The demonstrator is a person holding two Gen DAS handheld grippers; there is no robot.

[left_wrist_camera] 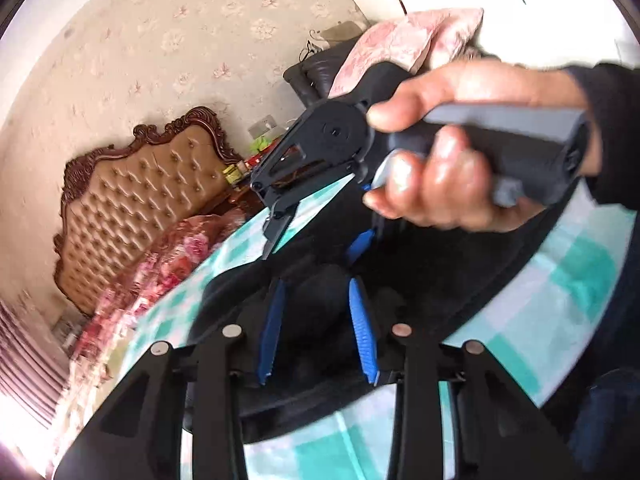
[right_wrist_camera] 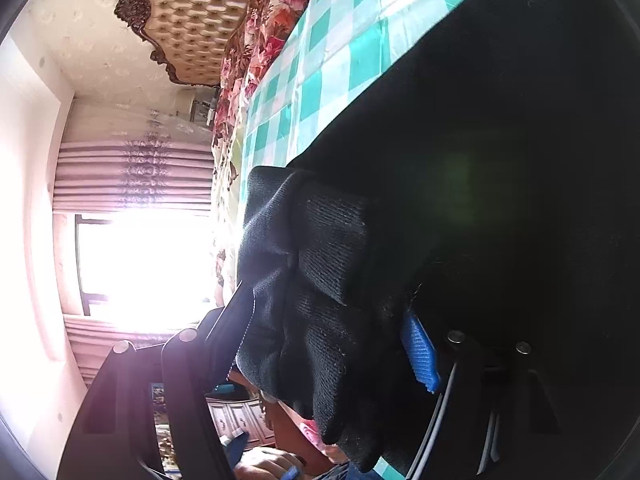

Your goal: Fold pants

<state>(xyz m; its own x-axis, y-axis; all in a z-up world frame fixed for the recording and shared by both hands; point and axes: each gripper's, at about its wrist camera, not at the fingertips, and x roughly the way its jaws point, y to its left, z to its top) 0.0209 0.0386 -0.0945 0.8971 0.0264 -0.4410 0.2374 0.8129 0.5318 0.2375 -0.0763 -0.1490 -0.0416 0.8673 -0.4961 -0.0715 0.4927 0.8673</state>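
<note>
Light source: daylight from window (right_wrist_camera: 144,268), blown out to white.
Glare: haze over curtain (right_wrist_camera: 132,176); faint green flare on pants (right_wrist_camera: 500,128).
Shadow: pants almost detail-free black.
Blur: hand (left_wrist_camera: 452,160) and bedding smeared.
Distortion: fisheye curvature, dark vignette at corners.

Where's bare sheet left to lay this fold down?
Bare checked sheet shows between the black pants and the floral quilt, toward the headboard. Around the left gripper and right gripper it is crowded with bunched cloth.
</note>
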